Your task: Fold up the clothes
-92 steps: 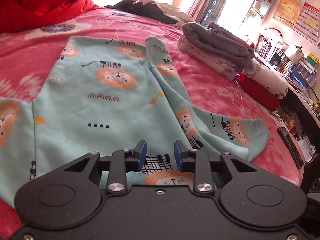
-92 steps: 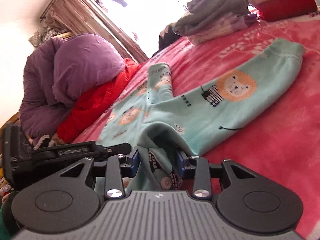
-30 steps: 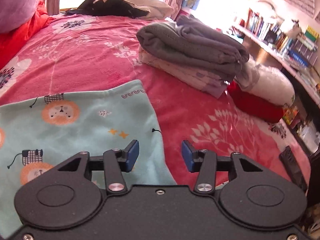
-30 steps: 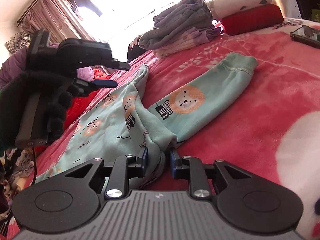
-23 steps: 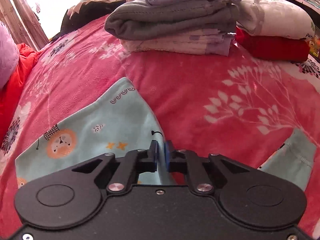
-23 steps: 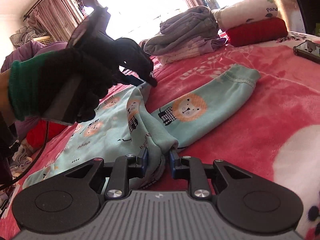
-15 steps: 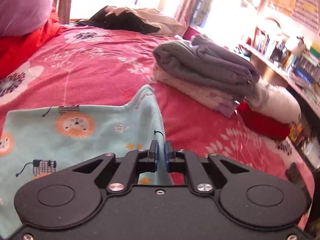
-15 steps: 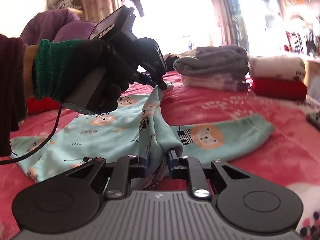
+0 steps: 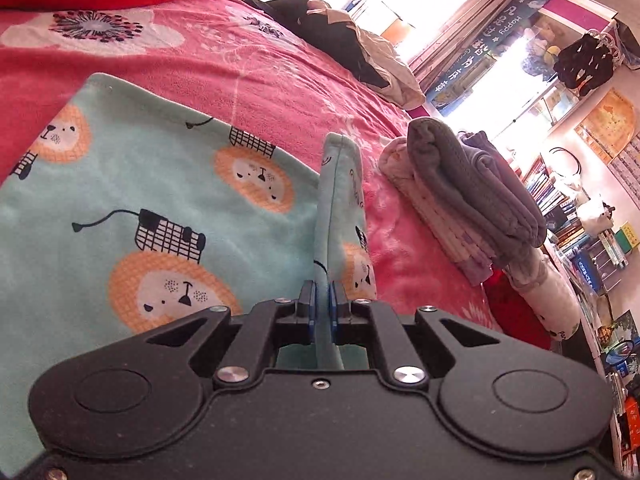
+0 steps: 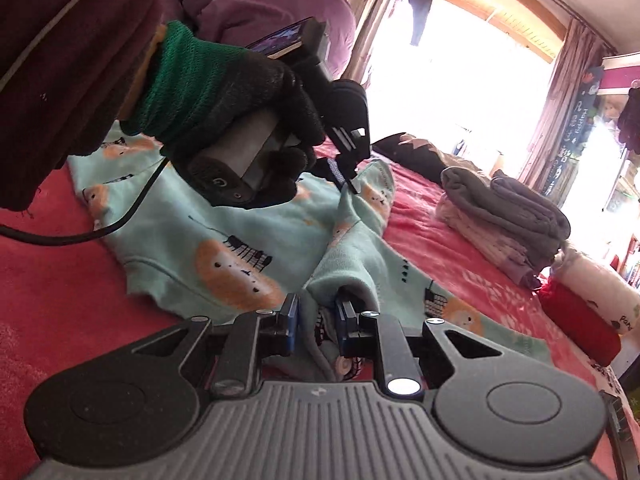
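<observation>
Nearest the right wrist camera, the right gripper (image 10: 316,328) is pinching a bunched fold of the mint-green fleece garment printed with orange lion faces (image 10: 256,236), its blue-padded fingers (image 10: 290,322) pressing on the gathered cloth from both sides. The garment is lying on the pink plush bedspread with white floral motifs (image 10: 448,256), its body spreading flat to the left and one tubular cuffed part (image 10: 472,320) trailing to the right of the gripper. A ridge of cloth is rising from the right gripper toward the left gripper (image 10: 348,176), which is being held higher, tilted downward, in a black knitted glove with a green cuff (image 10: 224,120); a black cable (image 10: 80,236) is hanging from its handle across the garment. In the left wrist view, the left gripper (image 9: 322,312) is squeezing a thin upright edge of the same garment (image 9: 160,208), fingers (image 9: 308,308) nearly meeting with only the cloth between them, while the raised strip (image 9: 340,200) is standing on edge ahead of them and the flat printed panel is lying to the left. Farther off on the bedspread (image 9: 280,80), a stack of folded grey and pale lilac clothes (image 9: 468,196) is resting, with a red folded item (image 10: 576,320) and a white roll (image 10: 600,288) beside it. Beyond these, a dark crumpled garment (image 9: 340,40) is lying near the bright window (image 10: 452,60), and a crowded bookshelf (image 9: 580,220) is standing at the right.
</observation>
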`<move>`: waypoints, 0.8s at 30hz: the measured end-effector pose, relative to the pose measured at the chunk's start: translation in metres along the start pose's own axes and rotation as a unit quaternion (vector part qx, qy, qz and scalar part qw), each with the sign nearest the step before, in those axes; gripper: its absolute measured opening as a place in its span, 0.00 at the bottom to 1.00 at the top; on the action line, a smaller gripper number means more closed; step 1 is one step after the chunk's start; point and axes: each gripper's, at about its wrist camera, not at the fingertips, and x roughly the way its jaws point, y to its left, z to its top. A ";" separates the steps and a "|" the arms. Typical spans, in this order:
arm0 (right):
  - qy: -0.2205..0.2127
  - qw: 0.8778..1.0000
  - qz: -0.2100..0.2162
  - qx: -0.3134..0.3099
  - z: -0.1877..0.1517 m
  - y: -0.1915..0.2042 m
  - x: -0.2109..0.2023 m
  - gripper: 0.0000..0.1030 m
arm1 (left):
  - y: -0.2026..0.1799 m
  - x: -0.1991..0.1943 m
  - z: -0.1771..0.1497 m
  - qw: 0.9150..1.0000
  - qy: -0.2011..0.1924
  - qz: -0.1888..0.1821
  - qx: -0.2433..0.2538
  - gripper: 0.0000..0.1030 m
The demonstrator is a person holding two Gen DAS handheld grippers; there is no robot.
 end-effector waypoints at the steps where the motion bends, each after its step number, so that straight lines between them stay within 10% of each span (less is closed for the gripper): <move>1: -0.001 1.000 0.004 -0.002 0.001 0.001 0.001 0.20 | 0.002 -0.001 0.000 1.000 -0.002 -0.001 -0.002 0.05; 5: -0.005 1.000 0.021 -0.004 0.002 0.007 0.002 0.21 | 0.007 -0.005 -0.004 1.000 -0.009 -0.003 -0.004 0.05; 9: 0.012 0.999 0.047 -0.005 0.001 0.014 0.008 0.62 | -0.008 0.002 -0.009 0.995 0.006 0.056 0.082 0.06; 16: -0.009 0.997 0.060 0.045 0.008 0.002 -0.002 0.65 | -0.045 -0.027 -0.008 0.973 -0.040 0.099 0.206 0.13; 24: -0.016 0.994 0.084 0.062 0.007 0.005 -0.004 0.73 | -0.109 -0.034 -0.031 0.947 0.042 -0.025 0.317 0.18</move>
